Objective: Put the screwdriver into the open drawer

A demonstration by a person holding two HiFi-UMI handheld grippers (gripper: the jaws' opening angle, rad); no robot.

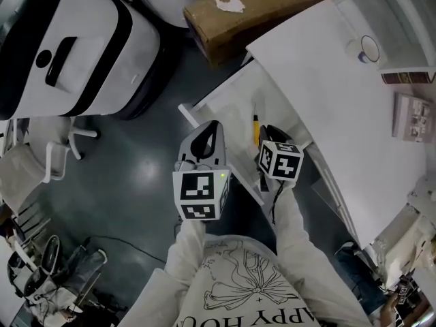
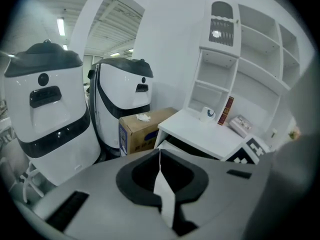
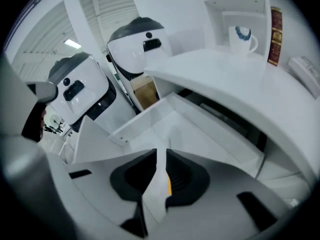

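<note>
The screwdriver (image 1: 255, 127), yellow-handled with a thin shaft, lies inside the open white drawer (image 1: 225, 104) under the desk. My right gripper (image 1: 270, 135) hovers just right of it, above the drawer. In the right gripper view a narrow gap shows between the jaws of that gripper (image 3: 161, 156), and a strip of the yellow screwdriver (image 3: 169, 185) shows through it, below the jaws and apart from them. The drawer's floor (image 3: 190, 134) lies beyond. My left gripper (image 1: 210, 133) hangs over the drawer's front left; in the left gripper view it (image 2: 160, 155) is empty, its jaws meeting at the tip.
The white desk top (image 1: 340, 80) carries a mug (image 1: 368, 48) and a book (image 1: 409, 78) near the shelves. A cardboard box (image 1: 252, 16) stands on the floor behind the drawer, beside two large white-and-black machines (image 1: 68, 46). A white chair (image 1: 41, 159) is at the left.
</note>
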